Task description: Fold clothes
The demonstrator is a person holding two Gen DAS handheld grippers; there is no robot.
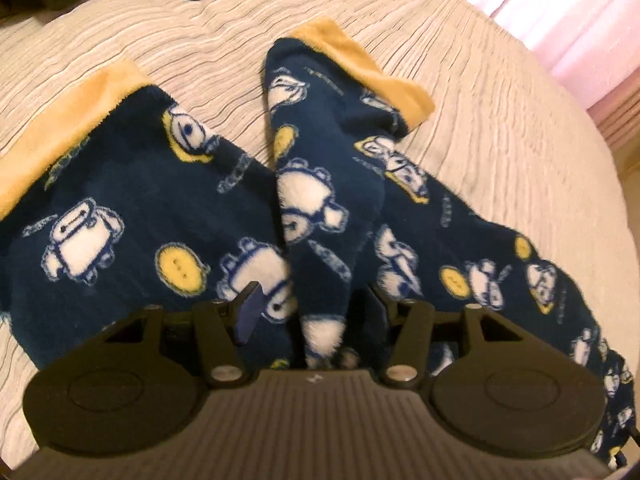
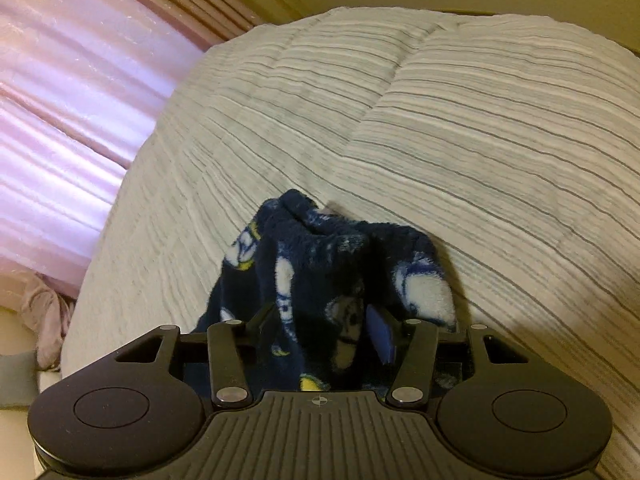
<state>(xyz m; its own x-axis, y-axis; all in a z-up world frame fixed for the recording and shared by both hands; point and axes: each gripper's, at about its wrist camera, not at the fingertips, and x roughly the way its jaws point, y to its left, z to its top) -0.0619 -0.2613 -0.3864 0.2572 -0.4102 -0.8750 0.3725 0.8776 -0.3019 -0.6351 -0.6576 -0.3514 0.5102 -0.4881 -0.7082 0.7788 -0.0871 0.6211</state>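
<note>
We held the dark-blue fleece pyjama trousers with yellow cuffs (image 1: 168, 216) clenched in both left gripper (image 1: 316, 312) and right gripper (image 2: 320, 332). To fold well, we judged both grips should stay level while the legs, pointing to 11 and 1 o'clock, were laid together on the striped bedcover (image 1: 480, 128).

Each camera sat right behind its own gripper and looked forward, very close. The left one looked down over the blue pajama pants (image 1: 152, 208) on the striped bed cover (image 1: 480, 100). The right one faced up the bed toward the pink curtain (image 2: 72, 100). Both saw these three things.

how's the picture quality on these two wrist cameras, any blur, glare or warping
Left wrist view: the pajama pants look soft and slightly smeared, the bedspread bows with fisheye curve, and the curtain is washed out. Right wrist view: the curtain glares pink-white, and the fleece at the right gripper is dark and murky.
</note>
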